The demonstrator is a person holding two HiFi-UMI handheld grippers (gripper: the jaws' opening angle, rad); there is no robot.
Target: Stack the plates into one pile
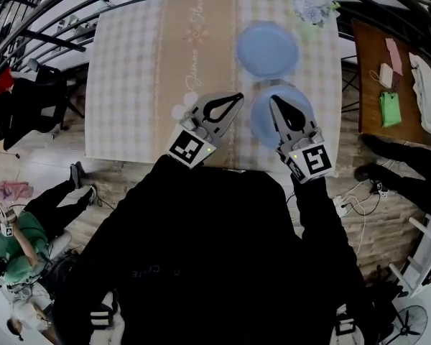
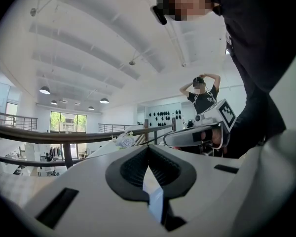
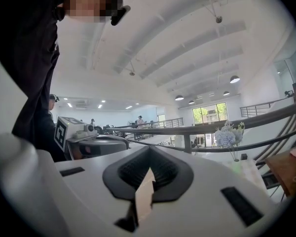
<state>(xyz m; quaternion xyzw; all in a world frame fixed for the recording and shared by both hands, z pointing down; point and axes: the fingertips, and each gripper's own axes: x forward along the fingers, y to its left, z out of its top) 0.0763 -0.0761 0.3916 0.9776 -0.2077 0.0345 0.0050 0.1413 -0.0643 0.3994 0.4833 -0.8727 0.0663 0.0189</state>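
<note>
**Spotter:** What's closest to you?

**Me:** My own dark top [image 1: 201, 250], filling the bottom of the head view. Past it are my two tools. The left gripper [image 1: 238, 96] has its jaws together with nothing between them. The right gripper [image 1: 273, 100] is the same, closed and empty.

**Spotter:** And the plates?

**Me:** Both blue ones lie flat on the table [image 1: 129, 85], not stacked yet. The near plate [image 1: 261, 121] sits under my right gripper. The far plate [image 1: 267, 49] is at its twelve o'clock, close by and, as far as I can see, not overlapping it. My left gripper hangs at the near plate's nine o'clock.

**Spotter:** So which step is this?

**Me:** I'd say the approach, with nothing picked up. Next I'd need to open the right jaws, dip to the near plate's rim and pinch it. Then I'd lift it and lay it squarely on the far plate.
</note>
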